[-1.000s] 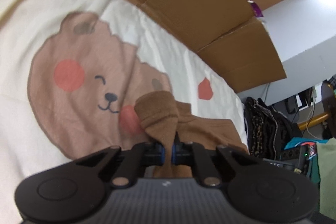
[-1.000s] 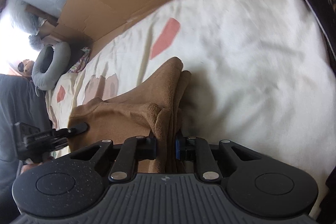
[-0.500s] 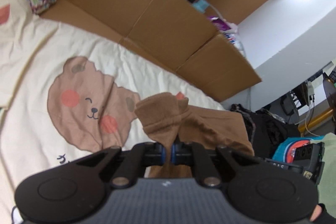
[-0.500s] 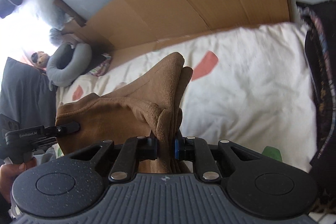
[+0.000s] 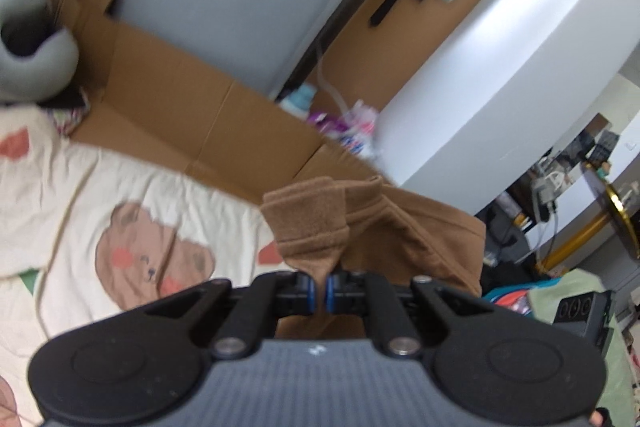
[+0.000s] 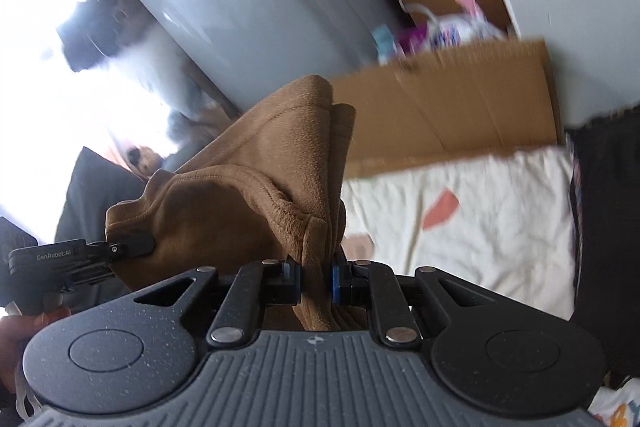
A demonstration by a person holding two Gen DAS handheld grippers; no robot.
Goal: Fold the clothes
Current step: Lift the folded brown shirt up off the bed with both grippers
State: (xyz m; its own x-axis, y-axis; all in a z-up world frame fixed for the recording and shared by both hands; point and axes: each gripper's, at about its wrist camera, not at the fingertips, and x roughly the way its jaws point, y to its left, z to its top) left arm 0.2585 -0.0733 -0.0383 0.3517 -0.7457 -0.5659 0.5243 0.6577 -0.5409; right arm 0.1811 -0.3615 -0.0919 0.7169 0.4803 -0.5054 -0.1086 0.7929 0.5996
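Note:
A brown fleece garment (image 5: pixel 360 223) hangs in the air between both grippers, lifted off the cream bedsheet (image 5: pixel 120 187). My left gripper (image 5: pixel 320 293) is shut on one bunched edge of it, near a ribbed cuff (image 5: pixel 308 211). My right gripper (image 6: pixel 316 279) is shut on another thick fold of the same brown garment (image 6: pixel 256 195). The left gripper (image 6: pixel 120 251) also shows at the left of the right wrist view, clamped on the cloth's far corner. The garment's lower part is hidden behind the gripper bodies.
The sheet carries a brown bear print (image 5: pixel 148 259) and red patches. Flattened cardboard (image 5: pixel 192 119) lines the wall behind the bed. A grey neck pillow (image 5: pixel 36 67) lies at the far left. Dark clothes (image 6: pixel 608 211) hang to the right, and a white cabinet (image 5: pixel 500 67) stands beyond.
Both grippers have risen and tilted upward with the brown garment, which has lifted off the sheet. The bed has dropped lower in both views; more wall and room show.

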